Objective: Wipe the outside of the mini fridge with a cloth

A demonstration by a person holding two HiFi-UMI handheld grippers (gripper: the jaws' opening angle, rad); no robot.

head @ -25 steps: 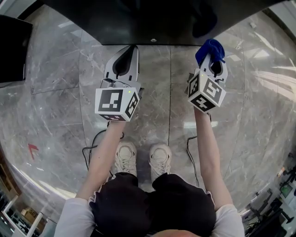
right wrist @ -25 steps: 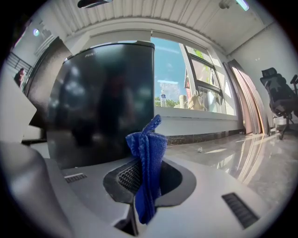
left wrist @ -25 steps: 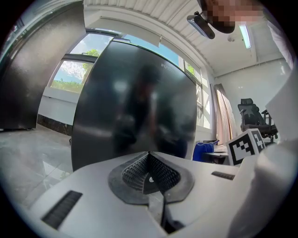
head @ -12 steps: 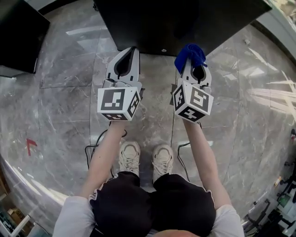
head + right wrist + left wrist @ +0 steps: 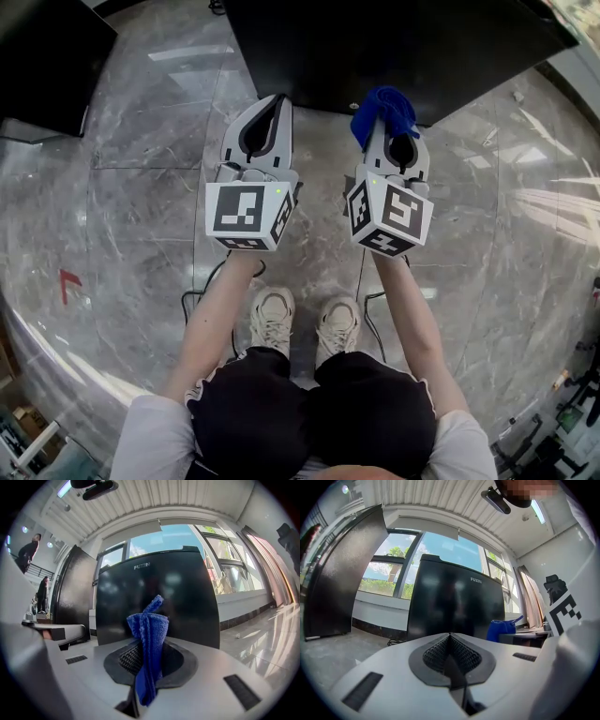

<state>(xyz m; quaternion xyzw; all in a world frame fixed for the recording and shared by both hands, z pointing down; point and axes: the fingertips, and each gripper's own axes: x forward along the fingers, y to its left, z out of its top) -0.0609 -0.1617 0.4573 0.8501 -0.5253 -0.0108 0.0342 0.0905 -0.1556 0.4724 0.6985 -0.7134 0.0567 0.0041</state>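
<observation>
Both arms (image 5: 217, 323) reach toward the mini fridge (image 5: 394, 47); left hand-held gripper (image 5: 274, 101) closed empty, right hand-held gripper (image 5: 395, 129) clamping cloth (image 5: 382, 109).

The mini fridge (image 5: 403, 47) is a glossy black box standing upright on the floor (image 5: 141, 216), at 12 o'clock in the head view. Its front face is flat and dark, with soft reflections and pale brand lettering near the top edge. The door looks closed.

The cloth (image 5: 151, 634) is deep blue with a knobbly weave, bunched into a narrow folded wad. It is pinched between the closed jaws of the right hand-held gripper (image 5: 143, 654). One twisted corner pokes up past the tips and the lower end hangs into the gap. In the head view it sits at 1 o'clock, near the fridge's front and not pressed against it.
</observation>
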